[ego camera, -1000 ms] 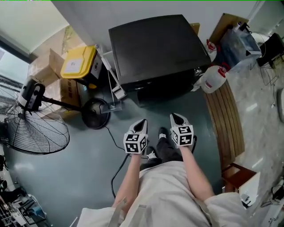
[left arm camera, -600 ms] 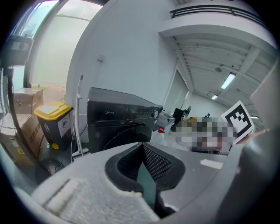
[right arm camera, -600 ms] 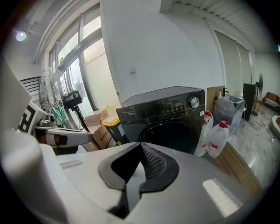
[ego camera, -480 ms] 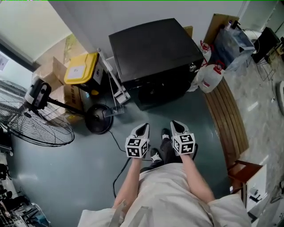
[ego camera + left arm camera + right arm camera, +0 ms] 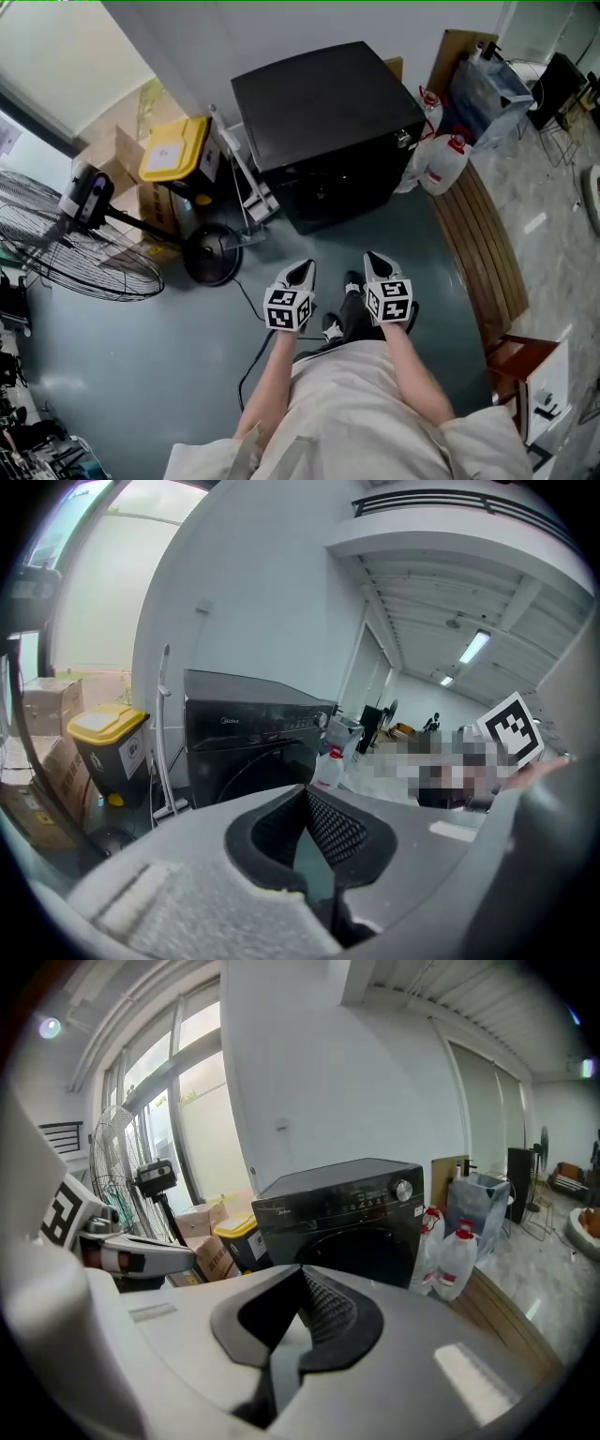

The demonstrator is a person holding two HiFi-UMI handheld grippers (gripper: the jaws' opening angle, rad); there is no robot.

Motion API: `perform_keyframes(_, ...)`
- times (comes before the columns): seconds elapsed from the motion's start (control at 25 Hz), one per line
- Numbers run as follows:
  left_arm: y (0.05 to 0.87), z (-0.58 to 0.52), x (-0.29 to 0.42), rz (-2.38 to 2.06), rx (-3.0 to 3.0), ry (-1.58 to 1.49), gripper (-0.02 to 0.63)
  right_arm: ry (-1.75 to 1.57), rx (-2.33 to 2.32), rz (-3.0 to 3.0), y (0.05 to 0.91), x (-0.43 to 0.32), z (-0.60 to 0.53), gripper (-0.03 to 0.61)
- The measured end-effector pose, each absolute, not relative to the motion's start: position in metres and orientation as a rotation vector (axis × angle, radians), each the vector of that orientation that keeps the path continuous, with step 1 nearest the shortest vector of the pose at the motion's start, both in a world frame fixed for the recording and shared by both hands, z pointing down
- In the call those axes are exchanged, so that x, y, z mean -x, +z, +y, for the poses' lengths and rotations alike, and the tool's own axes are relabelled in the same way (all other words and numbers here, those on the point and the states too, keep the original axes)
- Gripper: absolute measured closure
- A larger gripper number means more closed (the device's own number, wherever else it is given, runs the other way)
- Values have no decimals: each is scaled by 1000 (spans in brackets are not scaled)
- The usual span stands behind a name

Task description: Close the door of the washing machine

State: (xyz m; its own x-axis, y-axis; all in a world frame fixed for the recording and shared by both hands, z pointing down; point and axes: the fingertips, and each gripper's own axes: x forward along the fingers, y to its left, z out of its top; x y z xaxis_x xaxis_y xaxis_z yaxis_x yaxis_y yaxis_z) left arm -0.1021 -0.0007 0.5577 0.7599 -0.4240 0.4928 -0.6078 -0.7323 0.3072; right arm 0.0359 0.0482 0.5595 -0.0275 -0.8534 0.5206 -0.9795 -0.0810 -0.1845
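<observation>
**Washing machine door: appeared shut, grippers clear of it**

Item: black front-loading washing machine point(image 5: 323, 103), standing against the wall at 12 o'clock from the person in the head view.

Door point(image 5: 364, 1252): round, dark, on the front face. In both gripper views it sat flush with the front, no gap or swung-out edge showing. Judged closed, though the dark finish made the seam hard to read.

Left gripper point(image 5: 302, 270): jaws together at the tips, nothing between them, well apart from the machine.

Right gripper point(image 5: 375, 260): jaws together, empty, likewise well apart.

Surroundings: yellow-lidded bin point(image 5: 171, 150) at 10 o'clock, fan point(image 5: 75, 253) at 9 o'clock, two white jugs point(image 5: 442, 164) at 1 o'clock beside the machine.

Progress: closing looked done. Nothing left that the views showed, save perhaps confirming the latch.
</observation>
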Motion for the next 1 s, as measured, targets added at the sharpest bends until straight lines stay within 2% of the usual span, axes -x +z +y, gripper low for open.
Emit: perform_keyframes(1.0,535,-2,97,-762,-2577,460,614,689,-2036,-1938,539,-41,51,575)
